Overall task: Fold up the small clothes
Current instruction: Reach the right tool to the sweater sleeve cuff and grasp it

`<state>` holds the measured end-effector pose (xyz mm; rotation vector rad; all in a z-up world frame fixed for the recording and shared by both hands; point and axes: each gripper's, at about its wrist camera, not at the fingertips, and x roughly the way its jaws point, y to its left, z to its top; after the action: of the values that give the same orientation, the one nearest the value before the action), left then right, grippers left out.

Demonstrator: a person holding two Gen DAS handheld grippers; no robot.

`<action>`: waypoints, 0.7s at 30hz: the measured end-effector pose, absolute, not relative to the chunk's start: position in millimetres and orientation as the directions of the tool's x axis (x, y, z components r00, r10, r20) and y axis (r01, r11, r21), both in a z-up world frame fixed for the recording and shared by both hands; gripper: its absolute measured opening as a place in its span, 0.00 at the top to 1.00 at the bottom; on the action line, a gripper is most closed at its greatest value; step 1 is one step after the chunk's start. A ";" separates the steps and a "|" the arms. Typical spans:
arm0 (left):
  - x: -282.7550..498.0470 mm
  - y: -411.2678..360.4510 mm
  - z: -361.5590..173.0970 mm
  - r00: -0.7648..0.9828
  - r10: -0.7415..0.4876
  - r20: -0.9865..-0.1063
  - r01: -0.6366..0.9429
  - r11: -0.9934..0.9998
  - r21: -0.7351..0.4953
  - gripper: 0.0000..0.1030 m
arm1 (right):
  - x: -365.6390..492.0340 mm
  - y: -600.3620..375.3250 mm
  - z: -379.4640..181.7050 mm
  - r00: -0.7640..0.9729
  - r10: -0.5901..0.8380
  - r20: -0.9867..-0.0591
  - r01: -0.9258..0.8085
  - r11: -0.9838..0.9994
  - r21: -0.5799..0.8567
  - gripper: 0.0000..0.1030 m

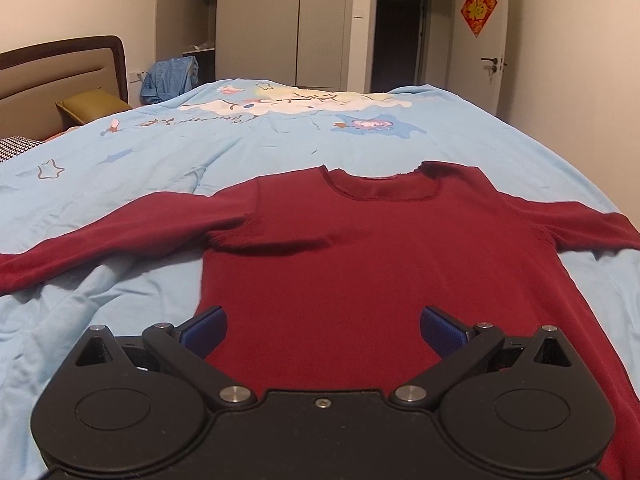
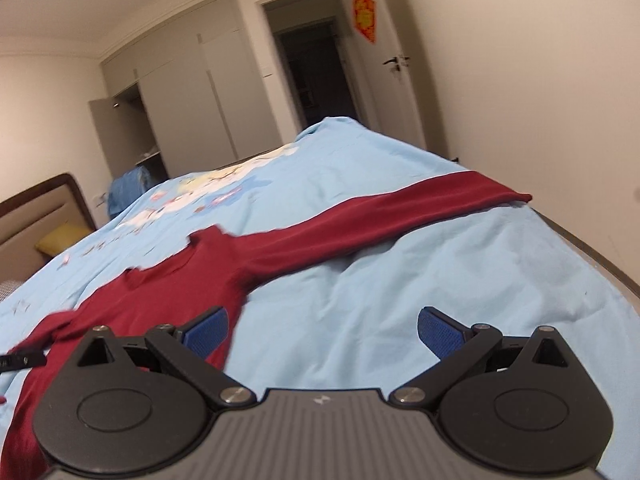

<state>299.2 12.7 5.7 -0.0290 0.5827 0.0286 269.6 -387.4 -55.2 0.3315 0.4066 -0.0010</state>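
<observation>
Left gripper (image 1: 322, 330): black body, blue pads (image 1: 206, 330), jaws spread wide, holding nothing; hovers over the lower body of the sweater (image 1: 360, 264).
Right gripper (image 2: 322, 330): same build, grey ribbed top, jaws likewise spread wide and empty; its left pad (image 2: 206, 332) sits over the sweater's (image 2: 180, 276) edge, its right pad over bare quilt (image 2: 400, 280).

Sweater: dark red, long-sleeved, laid flat and face-up on the quilt (image 1: 120, 168), neckline away from the cameras. Both sleeves stretched out sideways; the right sleeve (image 2: 400, 208) runs to the far edge of the bed, cuff near the rim. No fold yet made.

Quilt: light blue, creased, cartoon print (image 1: 280, 104) on the far half.

Headboard (image 1: 60, 68): brown frame, beige panel, far left.
Pillow (image 1: 92, 106): olive-yellow, beside the headboard.
Blue garment (image 1: 172, 78): heaped beyond the bed, before the wardrobe (image 1: 260, 20).
Wardrobe: grey, one door ajar.
Doorway (image 1: 396, 36): dark, beside the wardrobe.
Door (image 1: 484, 32): white, lever handle, red diamond decoration (image 1: 478, 7) on it.
</observation>
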 end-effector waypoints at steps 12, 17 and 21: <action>380.1 -4.4 -27.0 0.841 0.006 -0.540 -0.076 0.991 -0.107 0.01 | 381.3 -518.2 -78.5 0.884 -0.086 -0.459 0.305 0.851 0.427 0.00; 388.3 -9.7 -49.8 0.827 0.003 -0.563 -0.061 0.995 -0.084 0.00 | 421.7 -561.2 -93.2 0.902 -0.131 -0.411 0.351 0.778 0.522 0.00; 386.9 -12.8 -54.5 0.839 0.016 -0.543 -0.063 0.996 -0.068 0.00 | 454.2 -582.3 -108.3 0.901 -0.149 -0.408 0.389 0.695 0.605 0.00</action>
<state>386.9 -12.8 -54.5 -0.0837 0.5732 0.0415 454.2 -582.3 -108.3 0.7461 0.3426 -0.3068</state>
